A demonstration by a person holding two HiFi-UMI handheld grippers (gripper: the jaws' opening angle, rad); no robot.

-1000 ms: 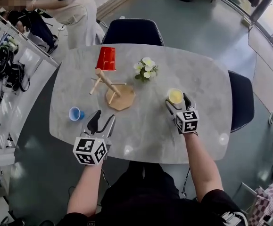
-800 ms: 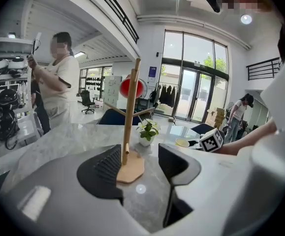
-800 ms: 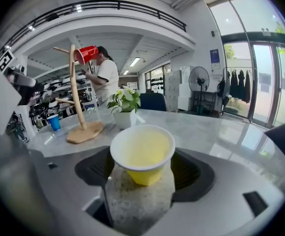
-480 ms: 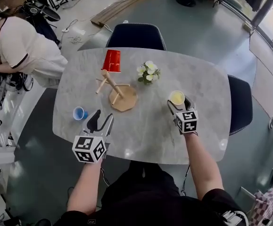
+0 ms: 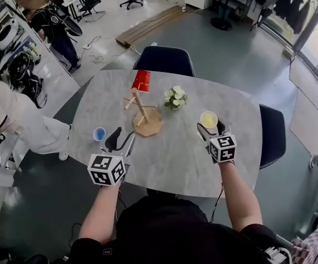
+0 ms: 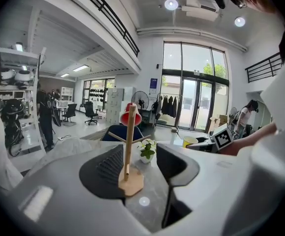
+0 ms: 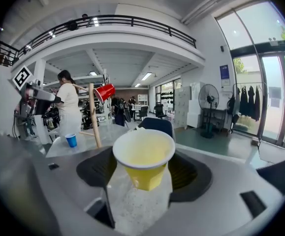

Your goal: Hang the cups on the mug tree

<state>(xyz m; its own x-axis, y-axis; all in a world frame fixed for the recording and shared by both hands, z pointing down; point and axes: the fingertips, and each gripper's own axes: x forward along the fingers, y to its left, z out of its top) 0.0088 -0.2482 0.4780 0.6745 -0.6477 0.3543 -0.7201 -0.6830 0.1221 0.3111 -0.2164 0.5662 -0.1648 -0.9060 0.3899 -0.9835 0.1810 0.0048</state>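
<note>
Right gripper (image 5: pixel 210 127): closing just now, clamped on yellow cup (image 5: pixel 208 119). Left gripper (image 5: pixel 121 139): narrowing just now, unclenched, empty, short of tree (image 5: pixel 142 111) bearing red cup (image 5: pixel 141 81).

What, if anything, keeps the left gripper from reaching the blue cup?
Probably nothing, so yes: the blue cup stands on the table just left of the left gripper, whose jaws, apart and empty, have just been closing.
</note>
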